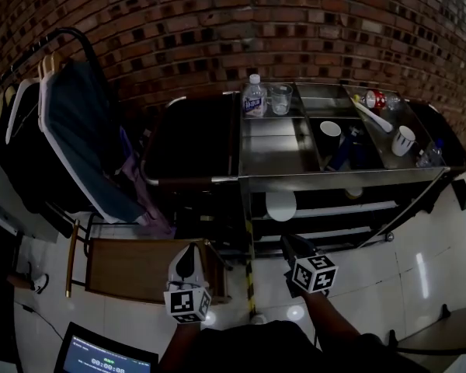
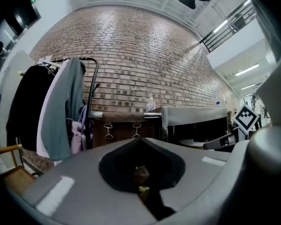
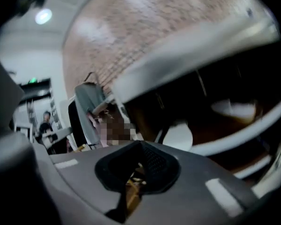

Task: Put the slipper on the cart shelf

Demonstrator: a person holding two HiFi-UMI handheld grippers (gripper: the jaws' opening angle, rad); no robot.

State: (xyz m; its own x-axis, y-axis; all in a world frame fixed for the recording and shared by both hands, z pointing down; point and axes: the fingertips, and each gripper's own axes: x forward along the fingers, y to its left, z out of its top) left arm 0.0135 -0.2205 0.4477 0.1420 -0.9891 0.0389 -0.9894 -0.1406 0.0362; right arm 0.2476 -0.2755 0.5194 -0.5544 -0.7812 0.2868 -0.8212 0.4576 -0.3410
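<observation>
head view: our left gripper (image 1: 189, 249) points forward over a wooden chair (image 1: 136, 269), with its jaws drawn together and nothing in them. our right gripper (image 1: 288, 242) is low in front of the steel cart (image 1: 338, 179), its dark jaws aimed at the lower shelves and touching nothing that we can see. the slipper (image 1: 280, 205), a pale rounded shape, sits on the cart's shelf (image 1: 349, 208) just under the top trays, apart from both tools. the top trays carry a bottle (image 1: 255, 96), a glass cup (image 1: 280, 99) and two mugs (image 1: 330, 134). a clothes rack (image 1: 66, 123) stands at the left against the brick wall (image 1: 217, 29).

left gripper view: the left gripper (image 2: 139, 140) has its two grey jaws meeting at the tip, and only the dark hollow of the tool shows behind them; they clamp nothing. past the tip we see the clothes rack (image 2: 56, 107), a brown bag (image 2: 122, 128) hung on the cart's end and the cart (image 2: 192, 114) itself. the right gripper (image 2: 215, 143) reaches towards the cart's shelf at the right edge.

right gripper view: the picture is blurred, yet the right gripper (image 3: 139, 144) clearly has its jaws closed tip to tip, with no object between the pads. the slipper (image 3: 178, 137) shows as a white patch beyond the tip, on the cart shelf (image 3: 234, 130) and clear of the jaws.
</observation>
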